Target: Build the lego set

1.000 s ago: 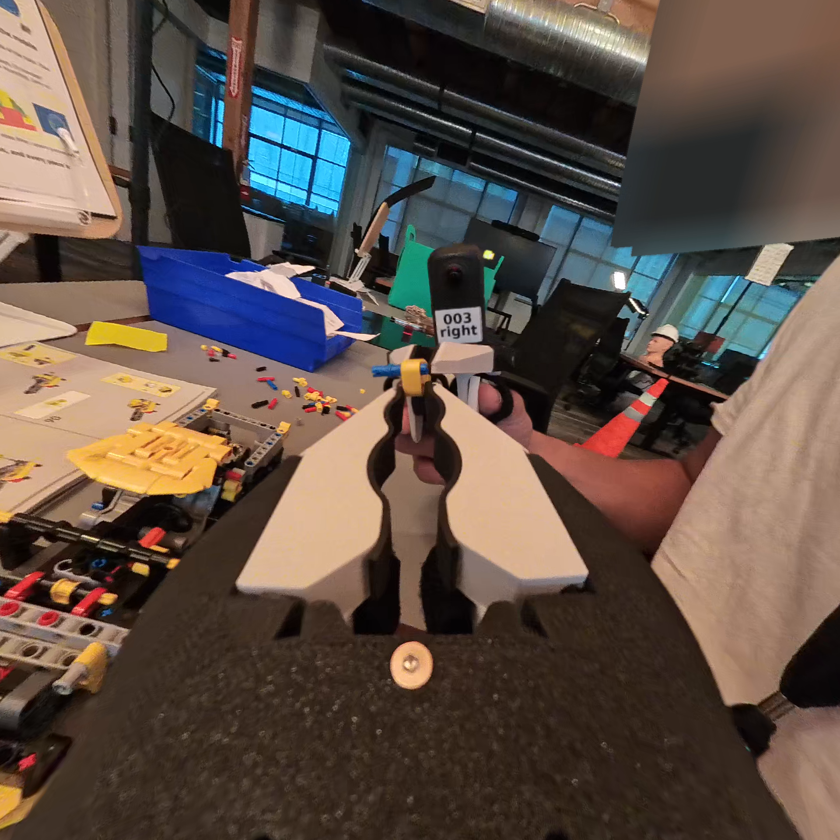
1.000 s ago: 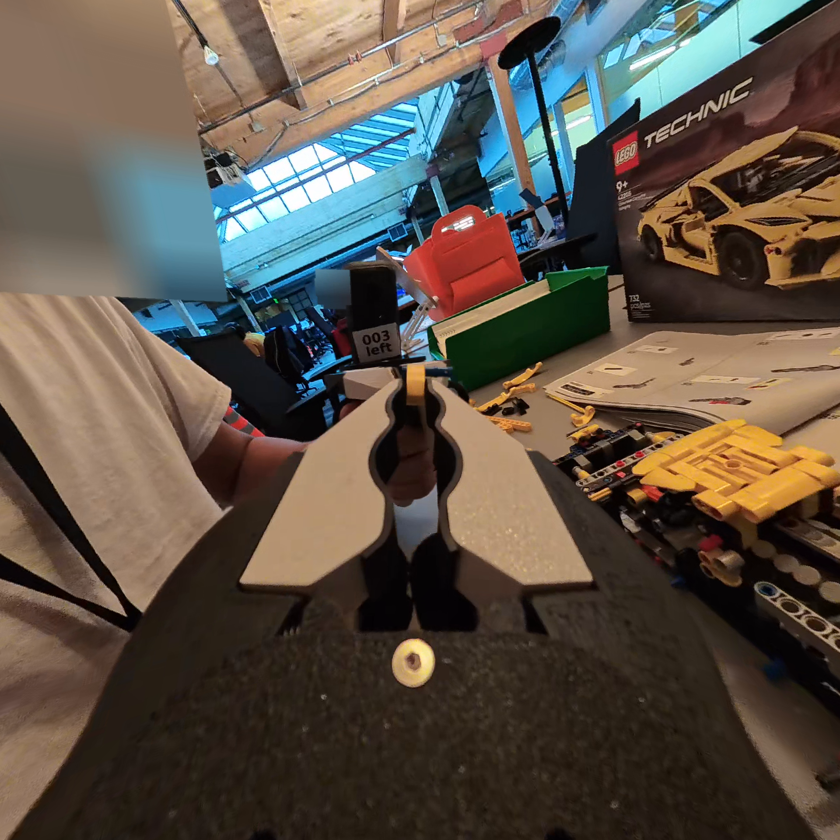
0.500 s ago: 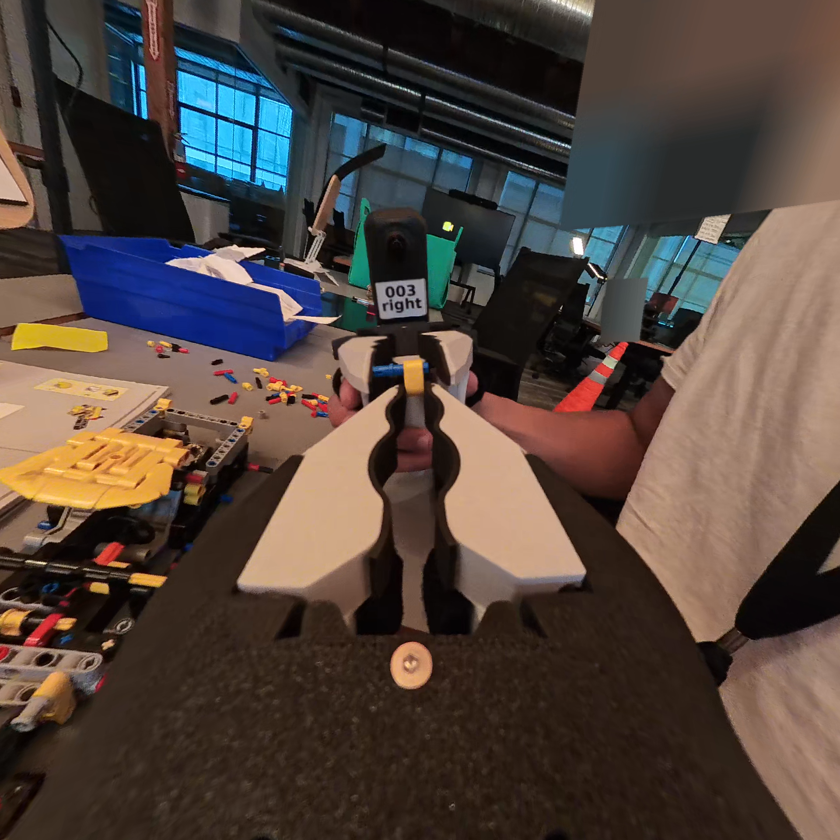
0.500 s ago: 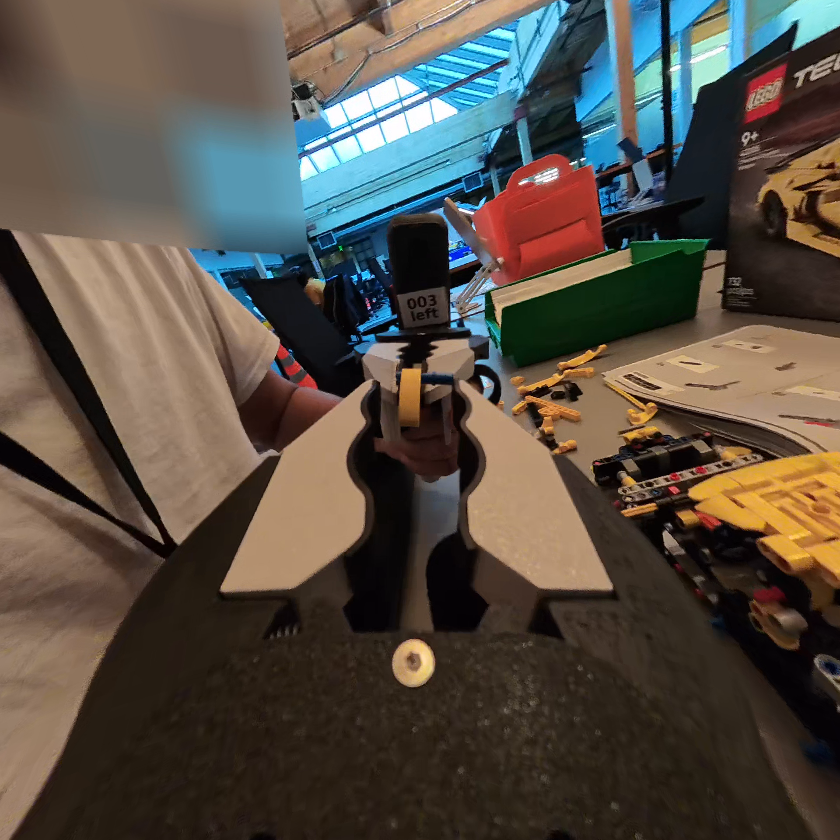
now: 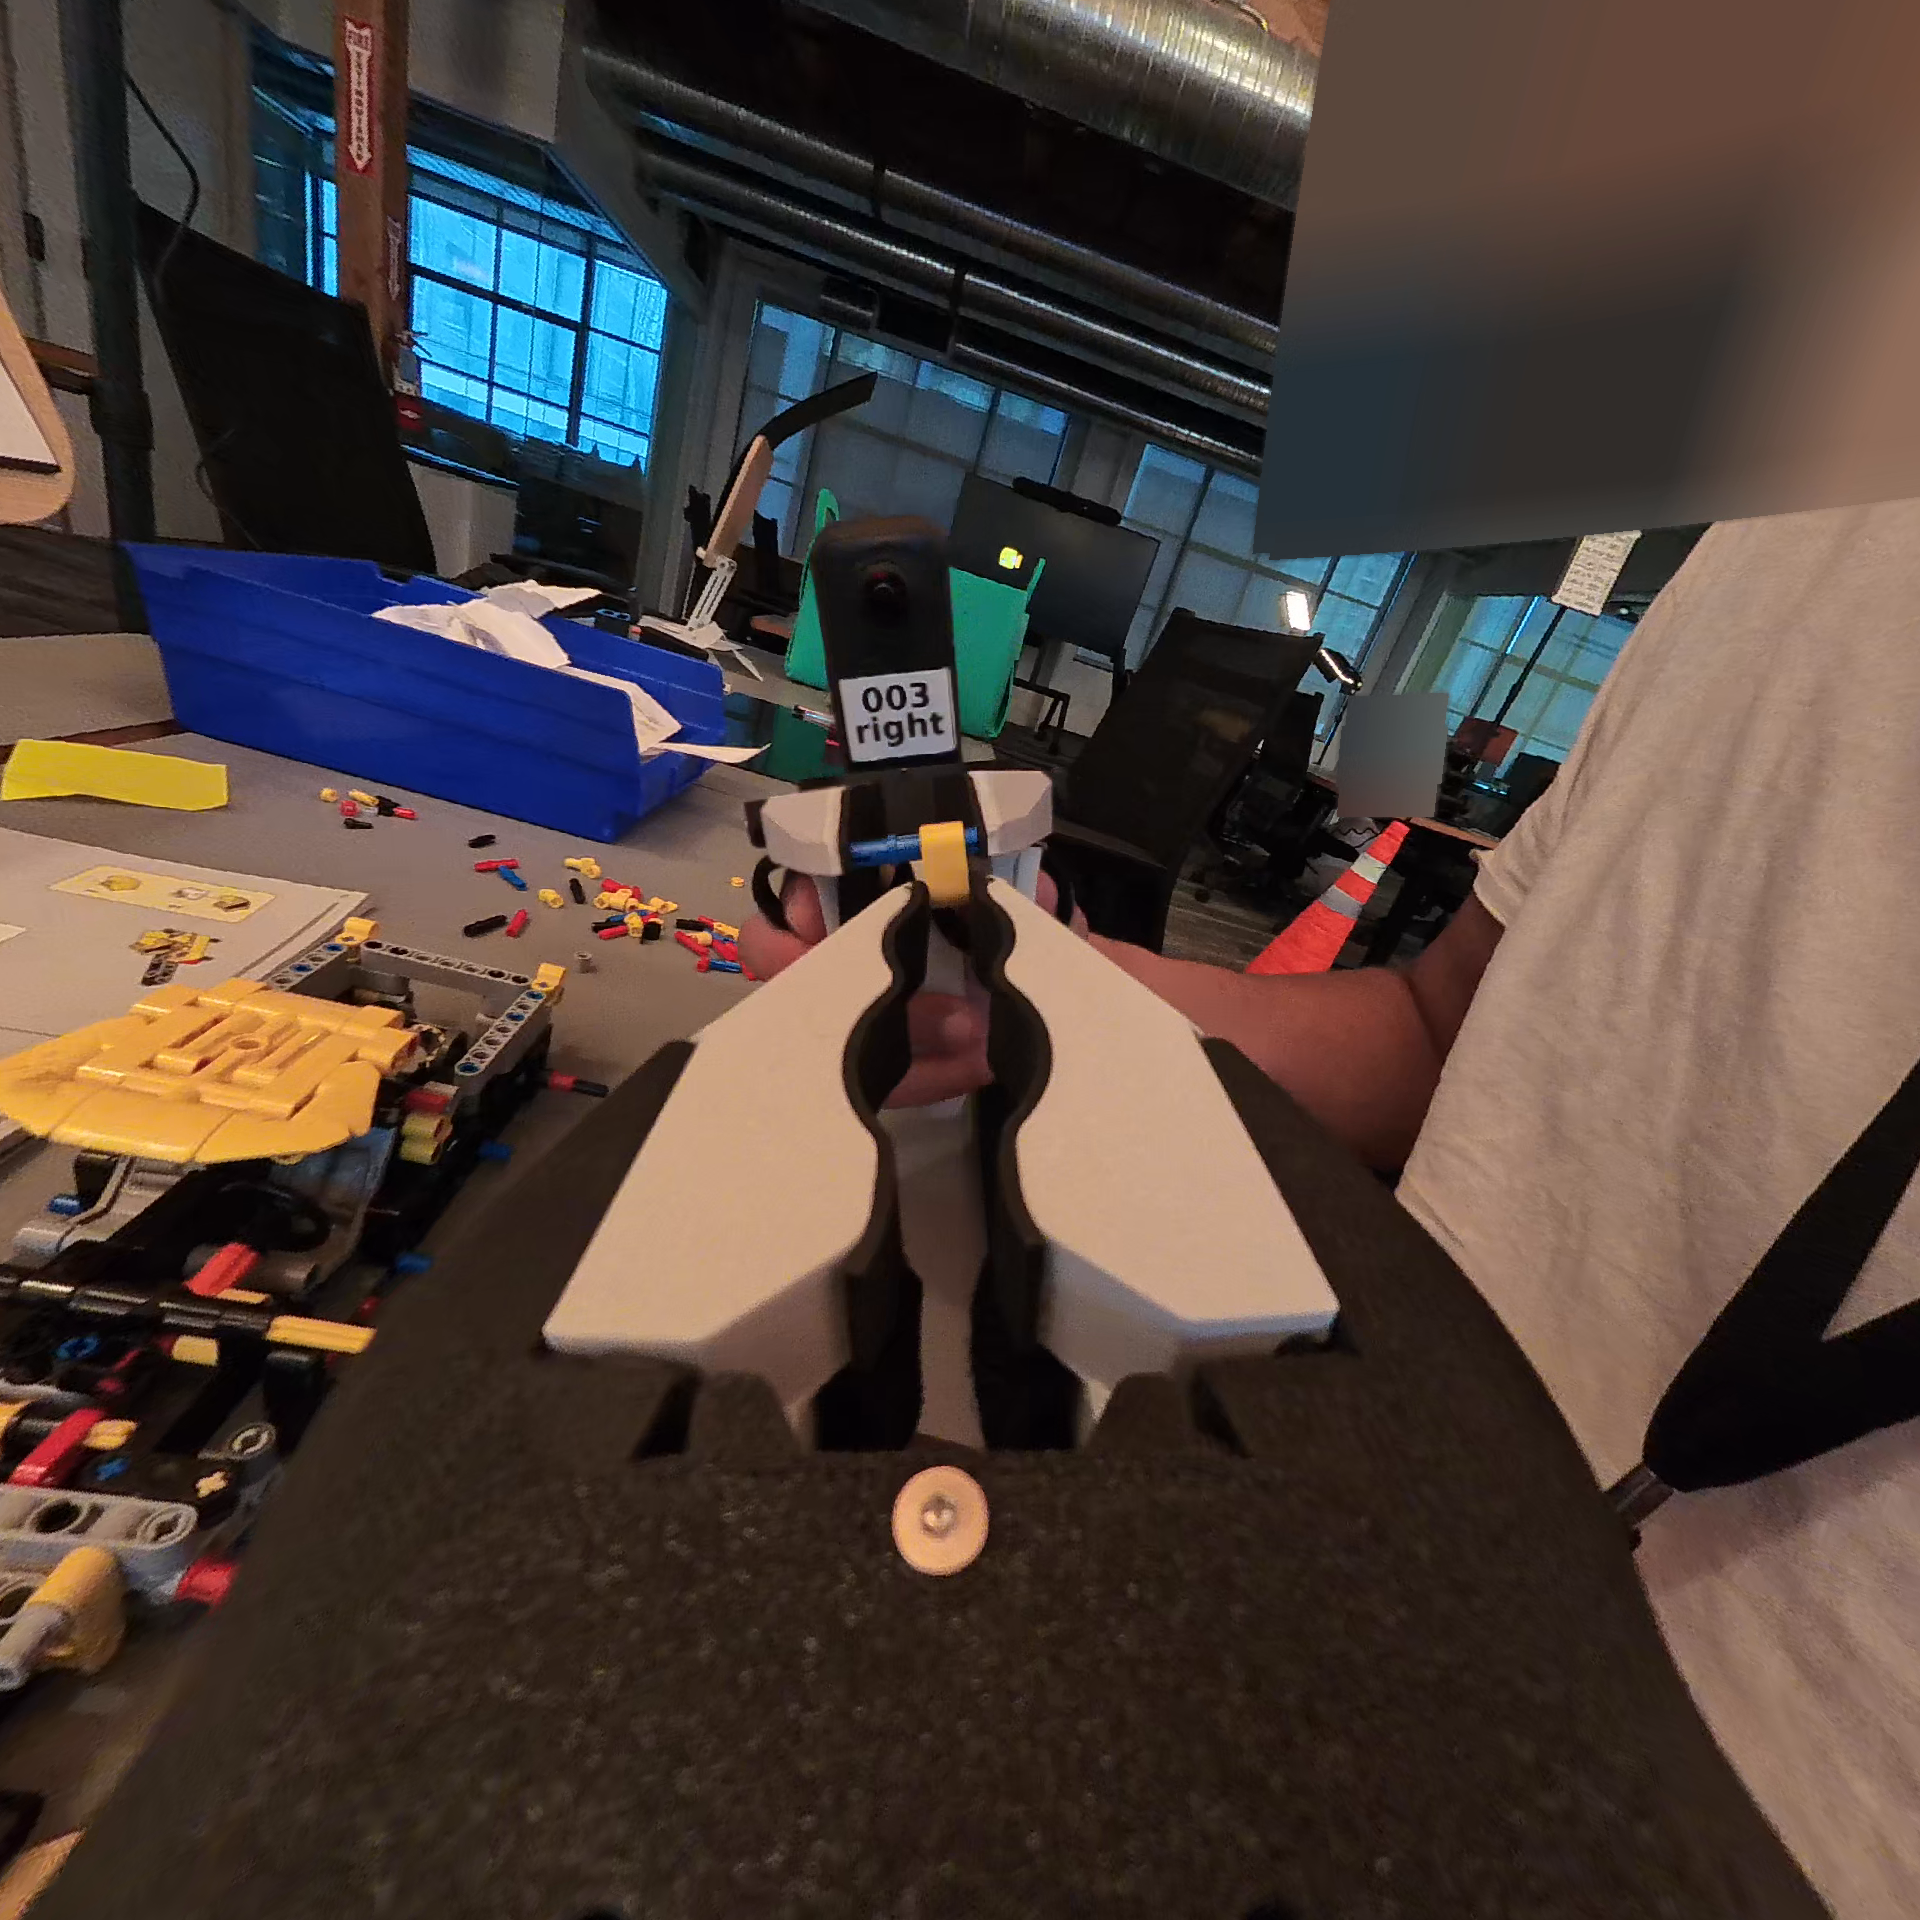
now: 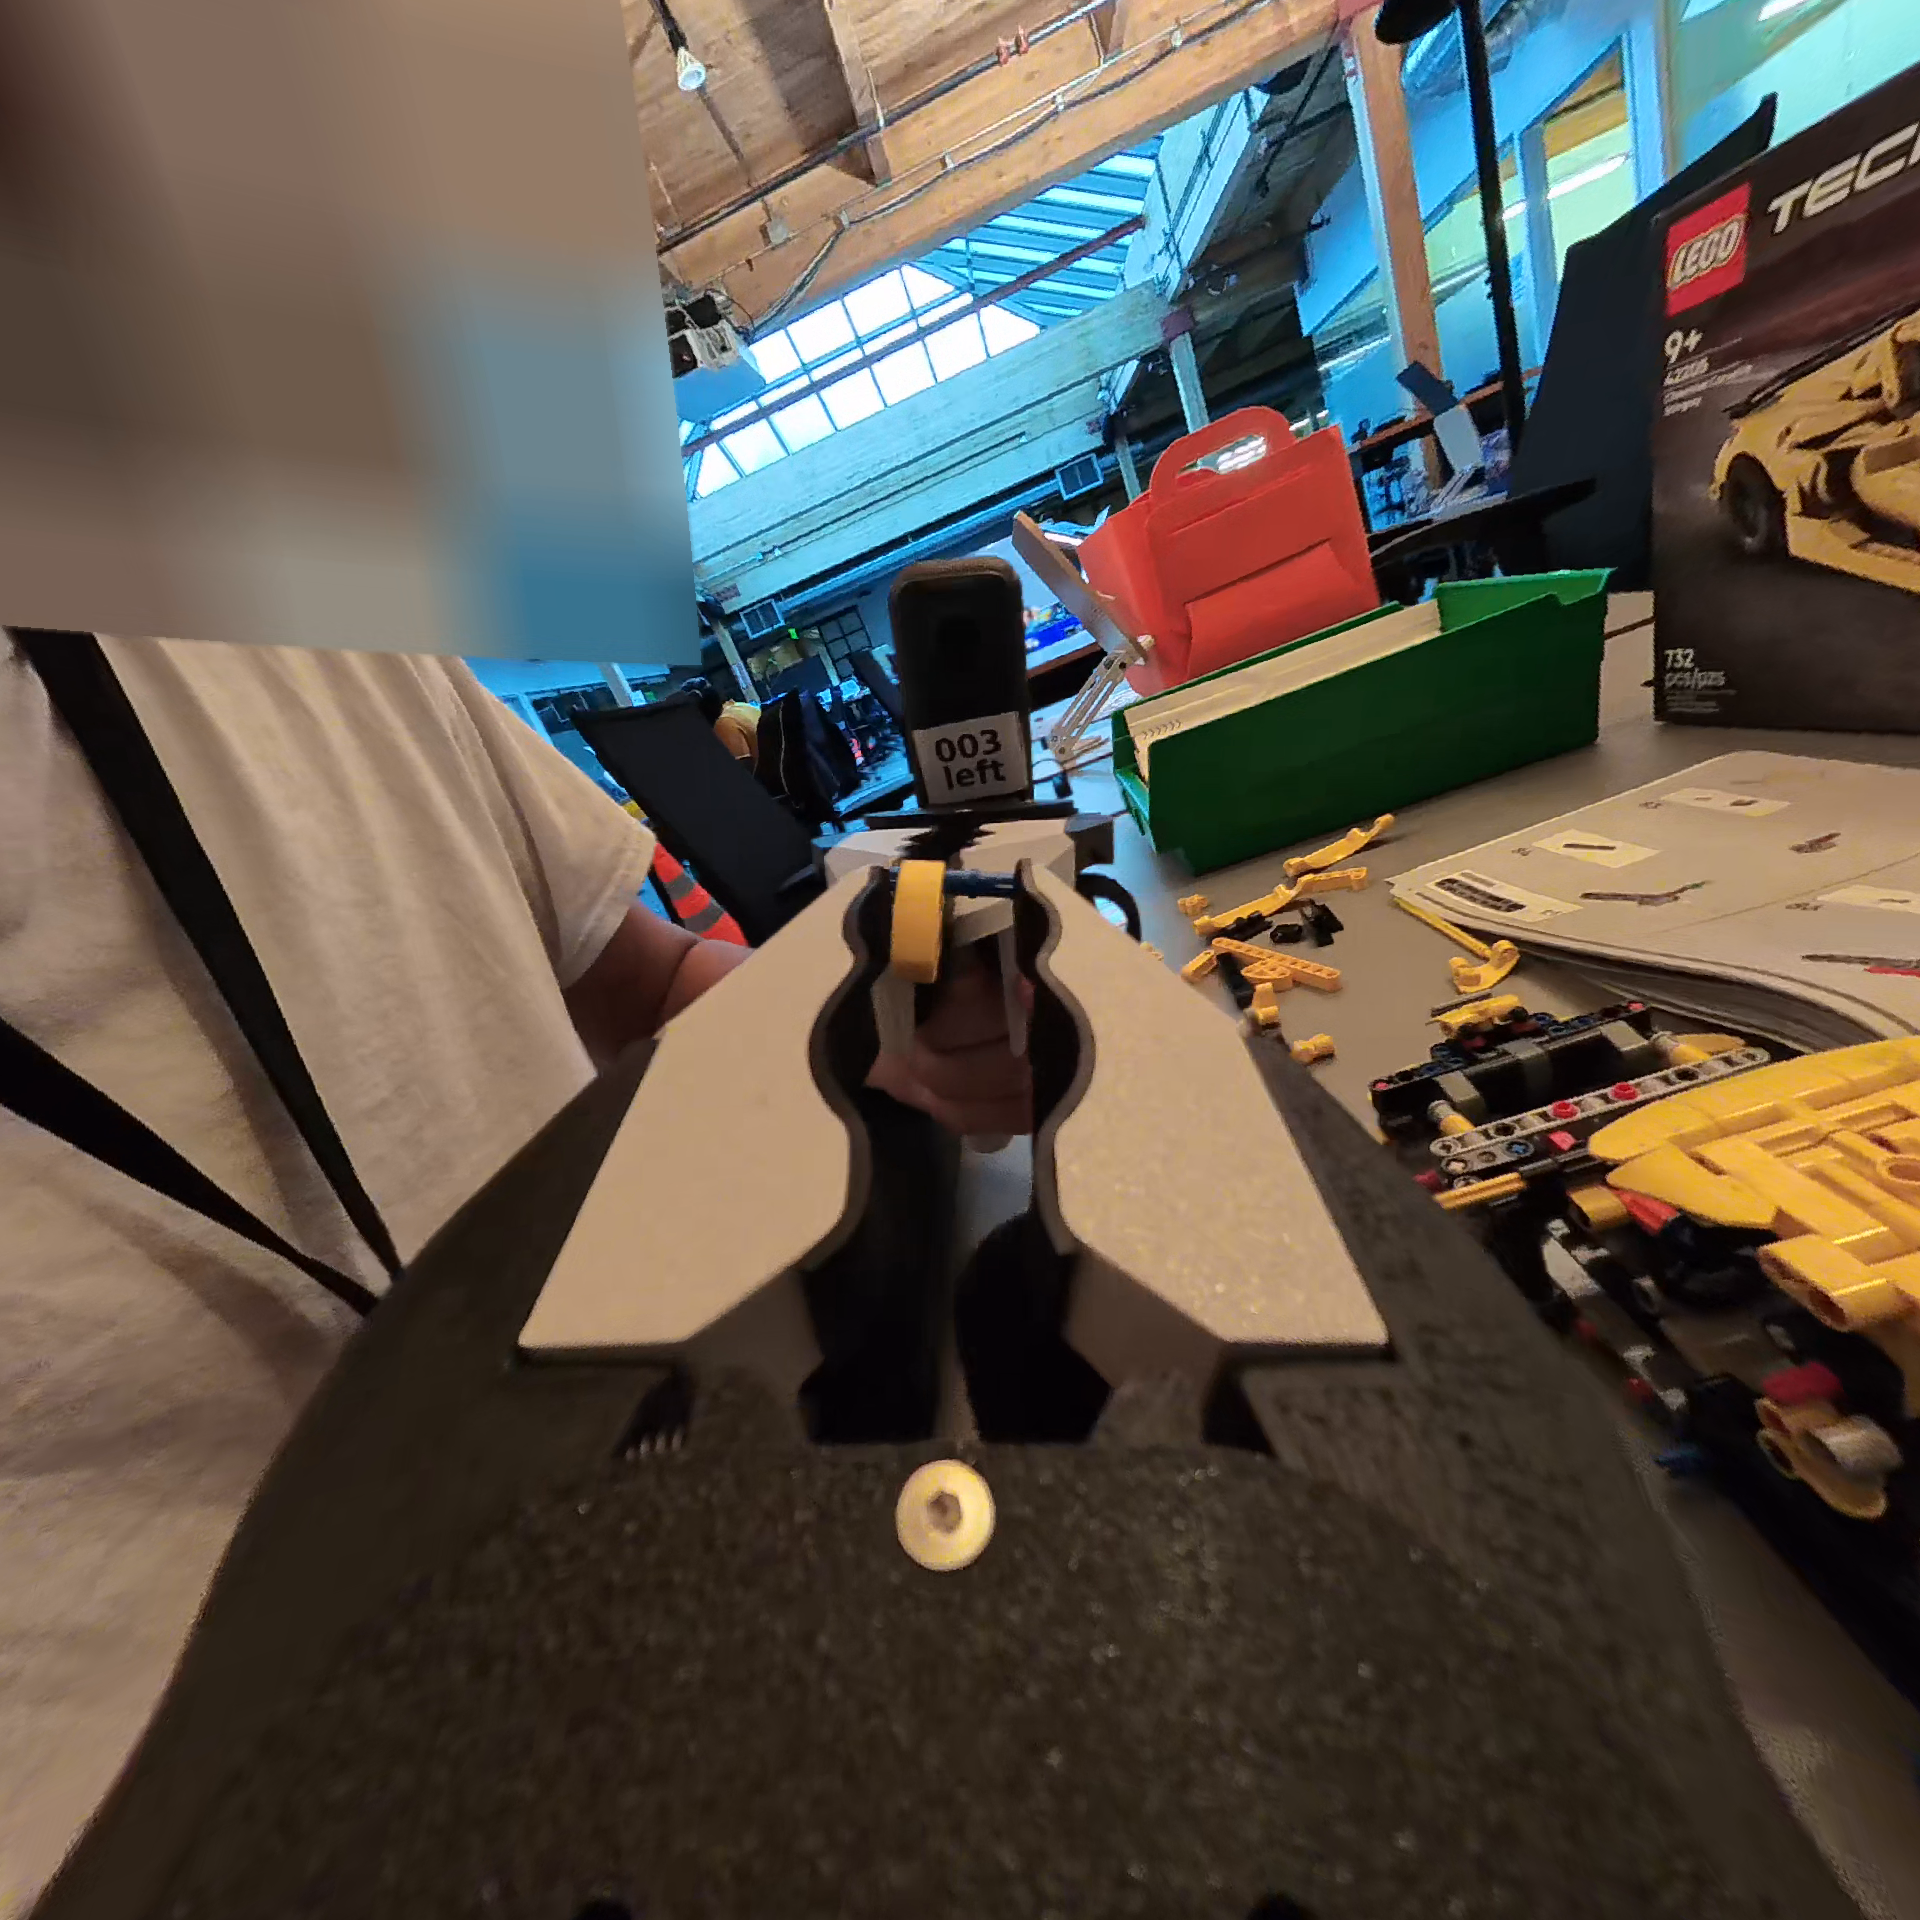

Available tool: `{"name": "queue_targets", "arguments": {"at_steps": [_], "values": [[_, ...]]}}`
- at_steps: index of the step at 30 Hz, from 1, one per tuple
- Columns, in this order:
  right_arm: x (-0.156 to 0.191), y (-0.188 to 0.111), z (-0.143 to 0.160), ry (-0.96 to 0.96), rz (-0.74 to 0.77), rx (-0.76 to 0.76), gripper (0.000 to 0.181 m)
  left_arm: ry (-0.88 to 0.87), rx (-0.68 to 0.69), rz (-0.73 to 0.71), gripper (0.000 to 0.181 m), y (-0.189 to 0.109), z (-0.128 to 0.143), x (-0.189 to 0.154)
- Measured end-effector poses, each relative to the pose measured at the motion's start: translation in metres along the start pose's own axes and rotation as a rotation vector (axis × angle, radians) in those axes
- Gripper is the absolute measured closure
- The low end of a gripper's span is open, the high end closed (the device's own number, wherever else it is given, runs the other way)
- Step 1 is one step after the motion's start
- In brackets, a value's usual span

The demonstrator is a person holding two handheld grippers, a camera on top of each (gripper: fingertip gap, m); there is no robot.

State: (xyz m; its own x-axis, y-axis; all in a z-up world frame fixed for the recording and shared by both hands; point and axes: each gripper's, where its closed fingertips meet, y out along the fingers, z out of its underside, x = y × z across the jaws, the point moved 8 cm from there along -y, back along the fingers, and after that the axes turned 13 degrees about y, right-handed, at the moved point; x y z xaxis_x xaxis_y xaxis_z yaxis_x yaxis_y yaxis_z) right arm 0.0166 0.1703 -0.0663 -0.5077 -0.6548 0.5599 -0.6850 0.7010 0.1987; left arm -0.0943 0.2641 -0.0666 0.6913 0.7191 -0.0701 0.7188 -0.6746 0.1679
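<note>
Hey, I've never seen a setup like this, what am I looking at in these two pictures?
No robot here: a person holds a hand-operated gripper in each hand, each with two fingers and a camera looking forward along them. One picture is from the left gripper, the other from the right gripper, so each also sees the other facing it. Between them, raised above the grey table, is a small yellow ring on a blue axle: the left fingers seem to pinch the ring, the right fingers the axle's ends. On the table lie a half-built yellow car, loose pieces, an instruction booklet, a blue bin, a green bin and the set's box.
</note>
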Motion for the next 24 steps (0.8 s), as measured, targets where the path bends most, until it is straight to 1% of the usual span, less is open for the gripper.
{"name": "queue_targets", "arguments": {"at_steps": [5,7,10,14,19,24], "values": [[0.0001,-0.0004,-0.0019,-0.022,0.021,0.021,0.157,-0.04,-0.008,0.007,0.174,-0.0009,0.0008,0.0026],[0.0012,-0.0013,-0.0023,-0.025,0.009,0.067,0.147,-0.051,-0.002,0.012,0.174,-0.0017,0.0017,0.0038],[0.001,-0.0038,-0.0048,-0.111,0.052,0.144,0.157,-0.024,0.026,0.015,0.174,-0.0004,0.0032,0.0018],[-0.0006,-0.0034,-0.0073,-0.119,0.051,0.211,0.158,-0.009,0.047,0.019,0.174,-0.0006,0.0045,0.0022],[-0.0044,-0.0054,-0.0045,-0.072,-0.007,0.224,0.159,0.026,0.064,0.027,0.175,0.0011,0.0052,-0.0001],[-0.0071,-0.0076,-0.0002,-0.059,-0.031,0.195,0.159,0.047,0.078,0.028,0.175,0.0023,0.0057,-0.0011]]}}
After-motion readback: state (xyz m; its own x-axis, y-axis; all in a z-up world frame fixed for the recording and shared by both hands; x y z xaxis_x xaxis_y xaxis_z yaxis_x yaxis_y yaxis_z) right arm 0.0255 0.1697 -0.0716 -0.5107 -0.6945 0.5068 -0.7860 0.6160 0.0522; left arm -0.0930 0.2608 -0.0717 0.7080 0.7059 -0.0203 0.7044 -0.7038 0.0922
